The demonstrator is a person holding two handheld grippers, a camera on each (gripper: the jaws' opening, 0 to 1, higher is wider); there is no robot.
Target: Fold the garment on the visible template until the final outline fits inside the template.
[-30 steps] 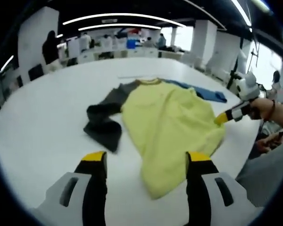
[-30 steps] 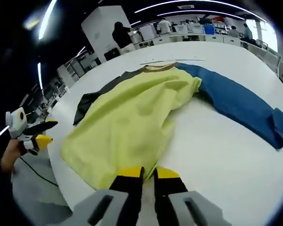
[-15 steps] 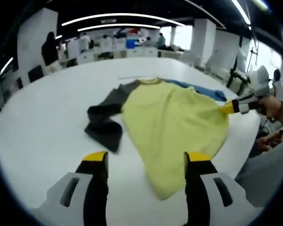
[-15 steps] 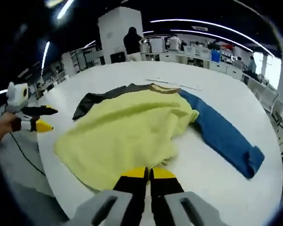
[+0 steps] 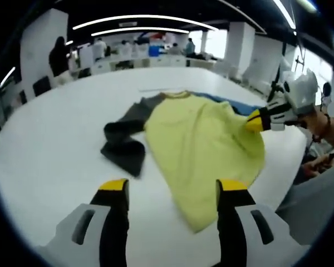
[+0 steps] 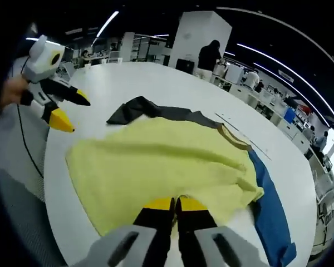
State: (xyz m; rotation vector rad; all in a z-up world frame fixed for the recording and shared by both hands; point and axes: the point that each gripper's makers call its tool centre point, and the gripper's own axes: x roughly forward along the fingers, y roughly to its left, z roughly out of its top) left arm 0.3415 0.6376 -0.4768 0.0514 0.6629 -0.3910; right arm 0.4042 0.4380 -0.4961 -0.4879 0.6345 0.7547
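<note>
A long-sleeved garment lies spread on the white table (image 5: pixel 50 139). It has a yellow body (image 5: pixel 203 144), a grey sleeve (image 5: pixel 125 142) bunched on one side and a blue sleeve (image 6: pixel 270 208) on the other. My right gripper (image 6: pixel 176 204) is shut on the yellow side edge, and in the left gripper view that right gripper (image 5: pixel 251 121) holds the pinched edge a little above the table. My left gripper (image 5: pixel 172 189) hovers open, short of the yellow hem, holding nothing. From the right gripper view, the left gripper (image 6: pixel 73 110) stands apart off the table's edge.
A thin line (image 6: pixel 239 127) runs across the table beyond the collar. The table edge curves close to the hem (image 6: pixel 55 222). Desks and several people (image 5: pixel 60 54) fill the far room. A person's hand and sleeve (image 5: pixel 328 130) hold the right gripper.
The right gripper, still shut on the yellow edge, has risen and swung inward over the garment, bunching the fabric. The left gripper has stayed about where it was, open.
</note>
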